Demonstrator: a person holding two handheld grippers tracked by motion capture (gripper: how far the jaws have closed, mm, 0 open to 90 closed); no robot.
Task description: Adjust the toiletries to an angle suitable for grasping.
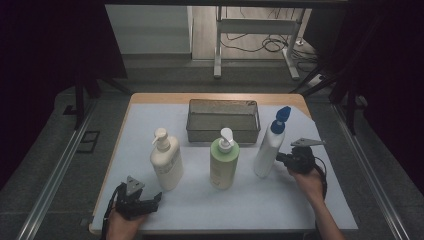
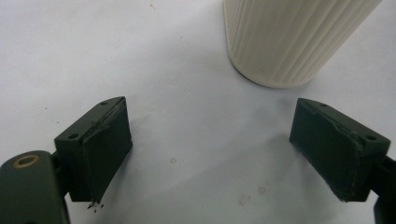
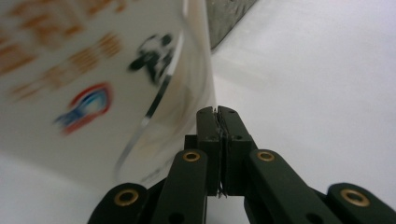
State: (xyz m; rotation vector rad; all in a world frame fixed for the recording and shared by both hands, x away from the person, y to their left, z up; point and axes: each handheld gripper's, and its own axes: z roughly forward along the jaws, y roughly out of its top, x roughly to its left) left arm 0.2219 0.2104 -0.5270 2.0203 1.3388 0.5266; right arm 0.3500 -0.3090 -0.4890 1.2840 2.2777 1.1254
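The right gripper (image 1: 282, 159), jaws pressed together and empty, nudges the tilting blue-capped white bottle (image 1: 270, 145) beside the wire basket (image 1: 223, 120), seemingly tipping it; next it likely needs steadying, while the left gripper (image 1: 150, 201) rests spread.

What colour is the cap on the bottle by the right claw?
Blue cap, on a white bottle; clearest in the high view.

- Bare tabletop (image 1: 260, 205) is lying open in front of the green bottle (image 1: 224, 165).
- Cream bottle (image 1: 166, 162), white bottle (image 1: 267, 150) are flanking it; mesh basket (image 1: 223, 131) is blocking behind.
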